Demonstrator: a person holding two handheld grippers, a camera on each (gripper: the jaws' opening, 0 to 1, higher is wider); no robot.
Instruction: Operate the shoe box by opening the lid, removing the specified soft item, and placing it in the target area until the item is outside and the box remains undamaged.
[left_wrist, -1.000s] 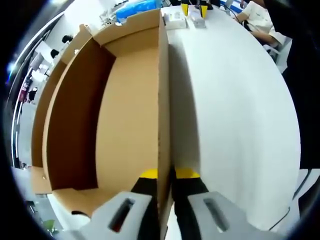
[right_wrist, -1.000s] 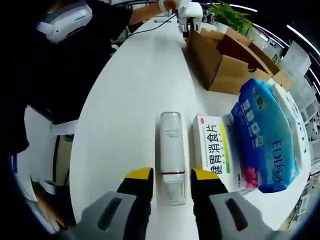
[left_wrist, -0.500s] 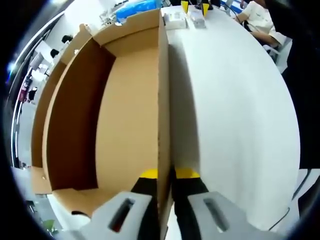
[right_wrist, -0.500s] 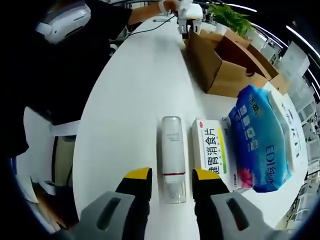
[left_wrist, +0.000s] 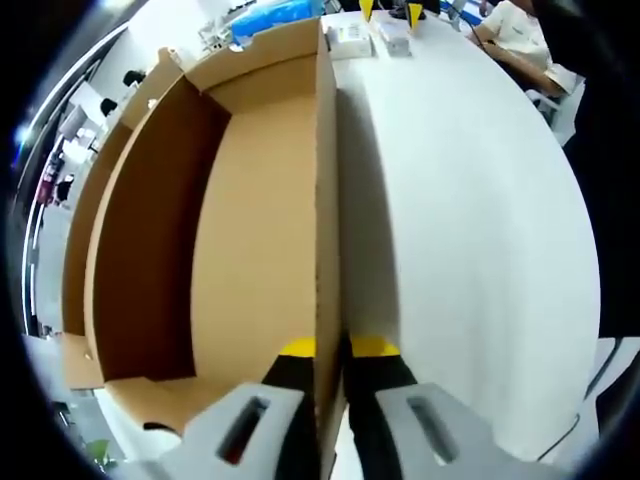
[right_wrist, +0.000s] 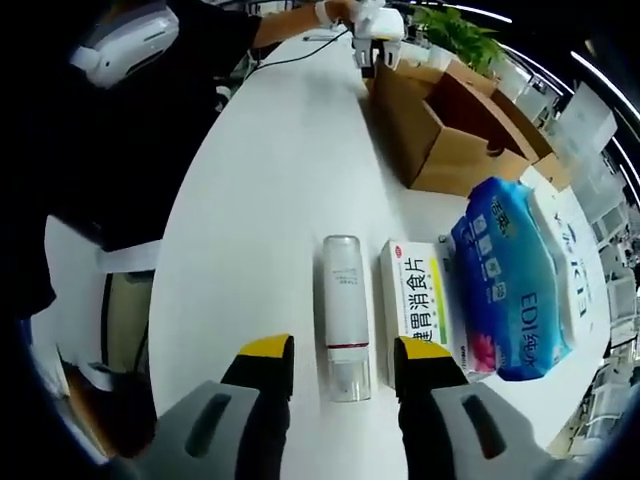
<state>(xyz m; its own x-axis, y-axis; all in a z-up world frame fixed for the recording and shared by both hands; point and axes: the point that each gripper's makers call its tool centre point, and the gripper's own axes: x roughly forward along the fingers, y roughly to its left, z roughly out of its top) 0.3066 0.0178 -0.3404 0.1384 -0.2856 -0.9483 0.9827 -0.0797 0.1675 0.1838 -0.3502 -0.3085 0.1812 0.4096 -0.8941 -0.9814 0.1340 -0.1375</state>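
The open brown cardboard shoe box (left_wrist: 250, 230) lies on the white table (left_wrist: 470, 200), and what I see of its inside is bare. My left gripper (left_wrist: 333, 350) is shut on the box's upright side wall. In the right gripper view the box (right_wrist: 440, 125) sits far off, and a hand holds the left gripper (right_wrist: 375, 30) at its far end. A soft blue pack (right_wrist: 510, 270) lies on the table outside the box. My right gripper (right_wrist: 345, 355) is open, with the near end of a white bottle (right_wrist: 345, 315) lying loose between its yellow fingertips (right_wrist: 265, 350).
A white and green medicine box (right_wrist: 420, 305) lies between the bottle and the blue pack. The person's dark clothing (right_wrist: 90, 160) borders the table's left edge. Green plants (right_wrist: 460, 35) stand beyond the box. Another person (left_wrist: 520, 40) sits at the far table end.
The right gripper has drawn back a little from the bottle and its jaws stand slightly wider. The left gripper and the box have not moved.
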